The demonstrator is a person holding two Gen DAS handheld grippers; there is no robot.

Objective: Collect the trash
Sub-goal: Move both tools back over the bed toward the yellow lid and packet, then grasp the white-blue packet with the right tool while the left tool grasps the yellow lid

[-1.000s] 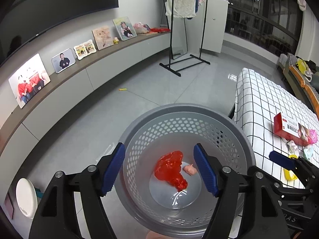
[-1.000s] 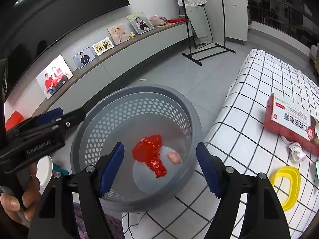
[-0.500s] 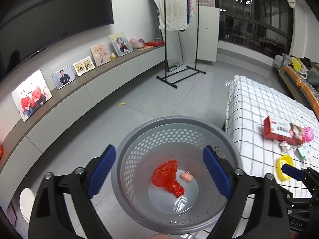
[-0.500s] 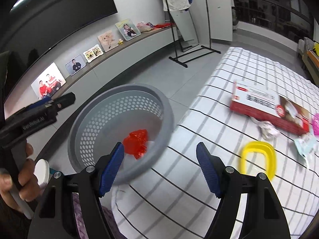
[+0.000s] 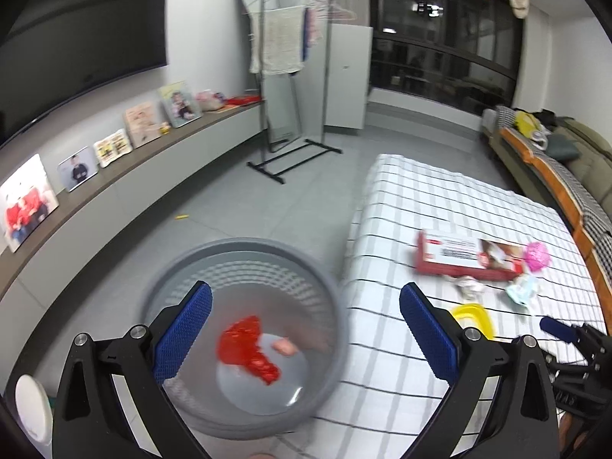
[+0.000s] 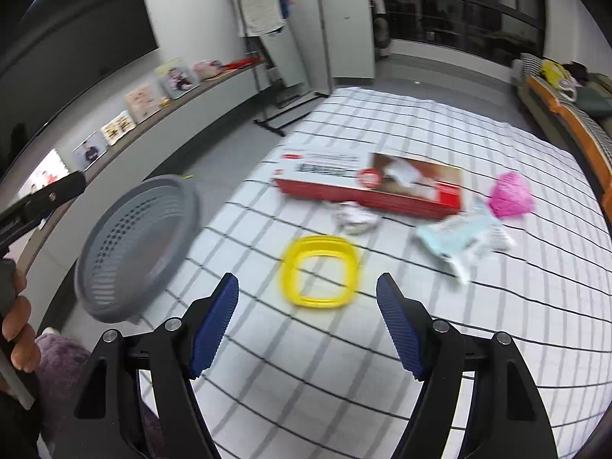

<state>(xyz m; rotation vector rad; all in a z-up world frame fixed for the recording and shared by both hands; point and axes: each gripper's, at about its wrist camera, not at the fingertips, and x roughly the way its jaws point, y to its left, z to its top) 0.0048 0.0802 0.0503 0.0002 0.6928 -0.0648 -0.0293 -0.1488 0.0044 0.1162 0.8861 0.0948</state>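
Observation:
A grey perforated basket (image 5: 244,252) stands beside the checked bed and holds a red crumpled wrapper (image 5: 248,350) and a small pink piece (image 5: 285,346). My left gripper (image 5: 304,334) is open and empty above the basket's right rim. My right gripper (image 6: 308,319) is open and empty over the bed, just short of a yellow plastic ring (image 6: 321,271). On the bed lie a red box (image 6: 367,187), a crumpled white paper (image 6: 354,216), a pale blue wrapper (image 6: 463,239) and a pink ball of net (image 6: 510,195). The basket (image 6: 134,244) shows at left in the right wrist view.
The white checked bed (image 6: 382,363) fills the right side. A clothes rack with a mirror (image 5: 290,88) stands on the grey floor beyond. A long shelf with photo frames (image 5: 114,145) runs along the left wall. A sofa (image 5: 554,168) lies at far right.
Both grippers have swung right, away from the basket and toward the bed. The right gripper now faces the yellow ring. Both stay open and empty.

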